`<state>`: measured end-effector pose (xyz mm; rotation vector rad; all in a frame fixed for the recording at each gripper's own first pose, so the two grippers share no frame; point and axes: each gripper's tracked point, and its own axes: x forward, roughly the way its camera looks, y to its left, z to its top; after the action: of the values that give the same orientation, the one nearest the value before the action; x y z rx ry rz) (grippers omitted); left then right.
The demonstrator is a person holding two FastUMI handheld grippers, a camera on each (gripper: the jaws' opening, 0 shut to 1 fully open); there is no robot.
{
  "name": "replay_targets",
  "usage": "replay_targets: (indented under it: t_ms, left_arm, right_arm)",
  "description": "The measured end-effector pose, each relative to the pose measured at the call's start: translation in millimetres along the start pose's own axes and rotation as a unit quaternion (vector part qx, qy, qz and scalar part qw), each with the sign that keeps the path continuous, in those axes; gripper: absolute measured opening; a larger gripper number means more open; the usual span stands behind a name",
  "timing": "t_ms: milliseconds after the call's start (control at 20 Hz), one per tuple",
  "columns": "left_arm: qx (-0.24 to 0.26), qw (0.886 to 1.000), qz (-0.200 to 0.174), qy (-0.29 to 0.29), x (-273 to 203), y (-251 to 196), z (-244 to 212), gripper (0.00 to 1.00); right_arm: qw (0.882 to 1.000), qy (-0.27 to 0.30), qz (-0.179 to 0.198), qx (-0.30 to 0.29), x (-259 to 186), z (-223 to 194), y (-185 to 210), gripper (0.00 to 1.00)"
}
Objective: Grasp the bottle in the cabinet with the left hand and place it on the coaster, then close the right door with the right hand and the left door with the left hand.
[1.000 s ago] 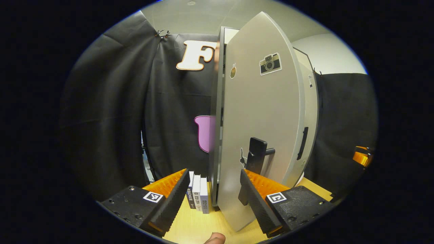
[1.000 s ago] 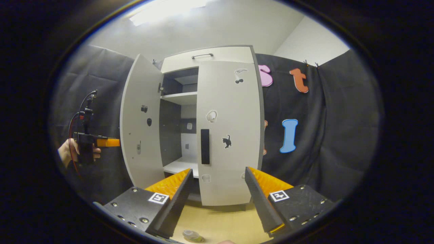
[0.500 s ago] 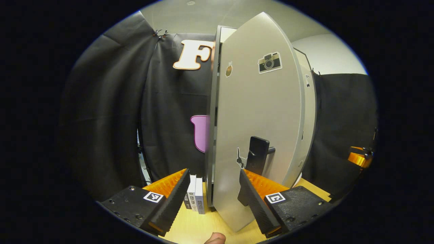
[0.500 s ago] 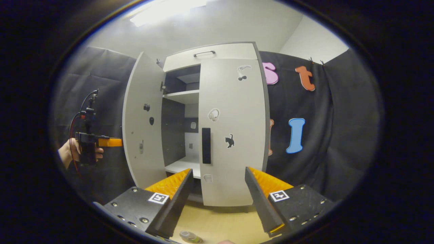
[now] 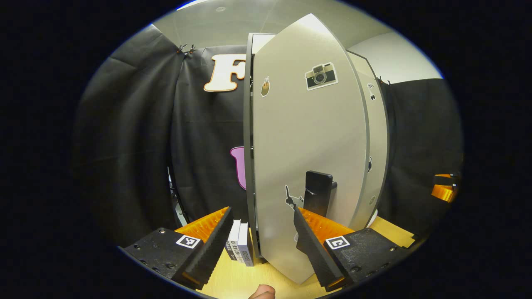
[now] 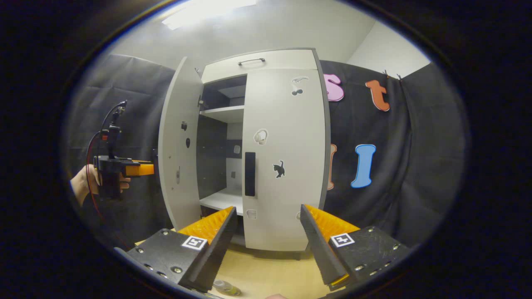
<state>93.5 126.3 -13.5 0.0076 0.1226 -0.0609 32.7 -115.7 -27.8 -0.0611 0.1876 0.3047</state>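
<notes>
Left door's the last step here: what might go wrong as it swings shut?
1. The left gripper is open, its fingers straddling the left door edge near the black handle; a finger may catch on it.
2. The books stand by the door's hinge side, so a low sweep may knock them.
3. The door is still ajar and might stop short of the closed right door.

Left view near left door (image 5: 307, 137); right view farther, frontal.
</notes>
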Motion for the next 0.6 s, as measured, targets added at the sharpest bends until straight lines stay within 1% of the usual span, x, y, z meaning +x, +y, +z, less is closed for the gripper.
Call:
replay_targets:
  t_ms: [50, 100, 150, 200, 300, 350, 400, 450, 550, 600]
  left_arm:
    - [0.003, 1.000, 0.003, 0.000, 1.4, -1.8, 1.1, 0.88]
    - [0.005, 1.000, 0.006, 0.001, 3.6, -3.7, 1.3, 0.94]
    - [0.005, 1.000, 0.009, 0.002, 5.6, -7.1, 1.6, 0.88]
    - [0.004, 1.000, 0.011, 0.002, 6.8, -10.7, 1.4, 0.88]
    - [0.004, 1.000, 0.012, 0.002, 10.7, -20.4, 1.6, 0.89]
    - [0.005, 1.000, 0.012, 0.002, 13.4, -26.0, 2.4, 0.94]
    - [0.003, 1.000, 0.013, 0.003, 16.0, -31.7, 2.0, 0.94]
    - [-0.003, 1.000, 0.012, 0.002, 18.7, -39.0, 2.5, 0.94]
    - [-0.024, 1.000, -0.002, 0.003, 21.7, -60.5, 1.3, 0.94]
    - [-0.035, 0.999, -0.005, 0.004, 19.8, -68.8, 2.0, 0.94]
  right_arm:
    - [1.000, -0.003, 0.003, -0.001, 0.0, 1.1, 0.9, 0.92]
    - [1.000, -0.005, 0.004, -0.005, 0.4, 2.1, 0.7, 0.92]
    - [1.000, -0.006, 0.003, -0.008, -0.5, 1.6, -0.6, 0.92]
    - [1.000, -0.005, 0.002, -0.010, 0.4, 1.5, -1.9, 0.88]
    - [1.000, -0.003, 0.001, -0.005, 3.0, -0.5, -3.5, 0.88]
    - [1.000, -0.003, 0.001, -0.001, 3.9, -2.3, -3.4, 0.88]
    - [1.000, -0.003, 0.000, 0.001, 4.5, -1.6, -3.4, 0.92]
    - [1.000, -0.004, 0.001, 0.002, 4.1, -2.1, -2.7, 0.92]
    - [1.000, -0.006, 0.000, 0.004, 5.1, -1.2, -4.2, 0.92]
    - [1.000, -0.007, -0.001, 0.006, 6.2, 0.9, -4.7, 0.88]
